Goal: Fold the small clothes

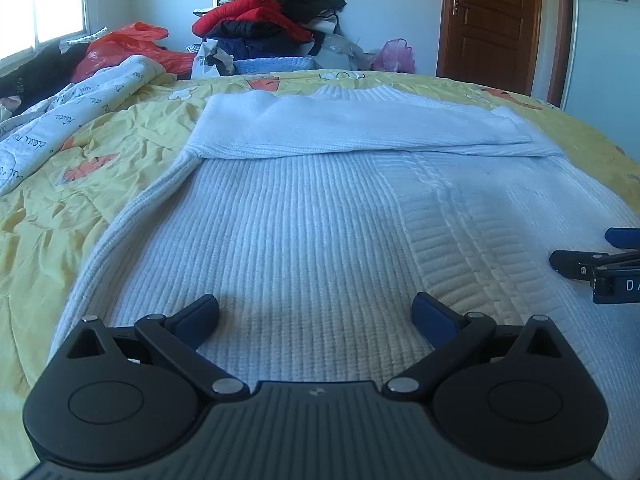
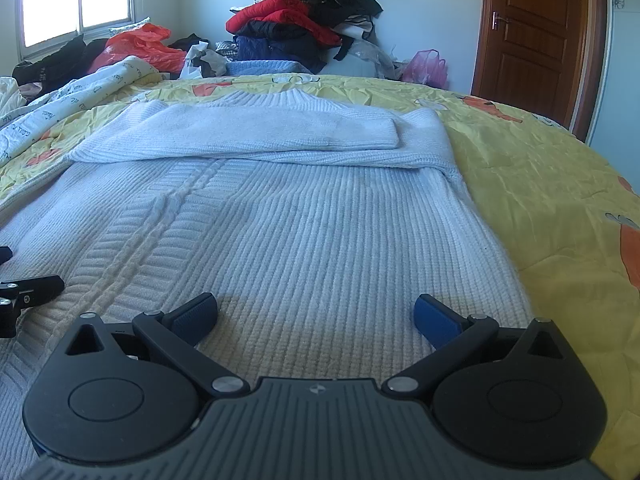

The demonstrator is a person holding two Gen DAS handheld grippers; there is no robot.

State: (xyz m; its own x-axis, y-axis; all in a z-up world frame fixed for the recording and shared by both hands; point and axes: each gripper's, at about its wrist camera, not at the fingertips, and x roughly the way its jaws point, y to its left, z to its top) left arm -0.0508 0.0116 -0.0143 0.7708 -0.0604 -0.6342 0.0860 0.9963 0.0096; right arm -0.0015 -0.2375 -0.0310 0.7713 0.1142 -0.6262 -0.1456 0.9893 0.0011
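Note:
A white ribbed knit sweater (image 1: pixel 304 216) lies flat on a yellow bedspread (image 1: pixel 52 200), collar at the far end, with both sleeves folded across its chest (image 1: pixel 352 128). My left gripper (image 1: pixel 316 314) is open just above the sweater's near hem, left of the cable-knit centre line. The right gripper (image 1: pixel 592 268) shows at the right edge of the left wrist view. In the right wrist view the same sweater (image 2: pixel 304 220) fills the middle; my right gripper (image 2: pixel 316 314) is open over its near hem, with the left gripper (image 2: pixel 28 286) at the left edge.
A pile of red and dark clothes (image 1: pixel 272 16) stands beyond the bed's far edge. An orange plastic bag (image 1: pixel 128 46) and a printed white quilt (image 1: pixel 72 112) lie at the far left. A pink bag (image 2: pixel 426 66) sits by a wooden door (image 2: pixel 536 32) at the right.

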